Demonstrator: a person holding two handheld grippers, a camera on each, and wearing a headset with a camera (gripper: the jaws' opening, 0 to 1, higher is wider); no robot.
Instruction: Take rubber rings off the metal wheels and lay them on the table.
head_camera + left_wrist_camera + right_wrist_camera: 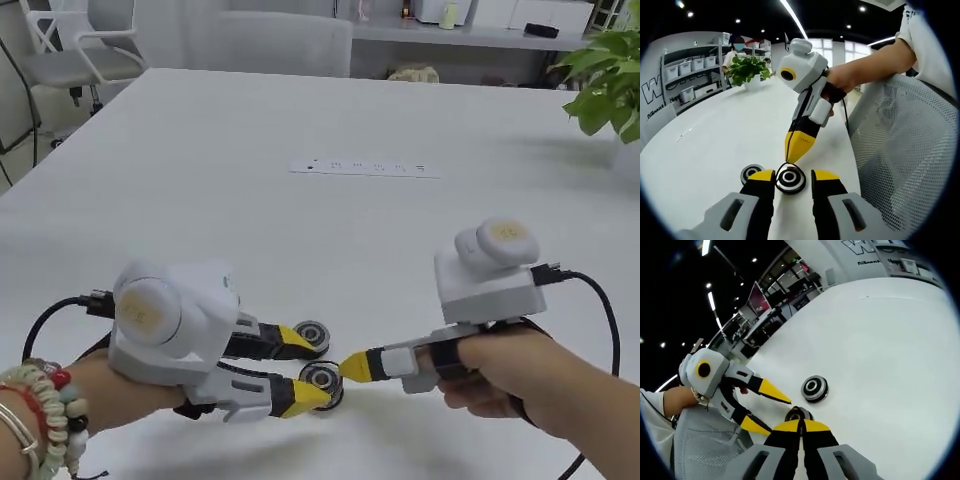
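The rubber ring (785,162) rises as a thin strand off the near wheel (791,179), flat on our bench (400,240). Our left gripper (793,176) has its fingers spread, straddling that wheel. Our right gripper (796,159) pinches the strand with closed fingers just beyond it, best placed to pull.

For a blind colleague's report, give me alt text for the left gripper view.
The left hand-held gripper sets its yellow-tipped jaws either side of a metal wheel on the white table, while the right hand-held gripper reaches down, shut on a thin black rubber ring stretching off that wheel. A second wheel lies beside it.
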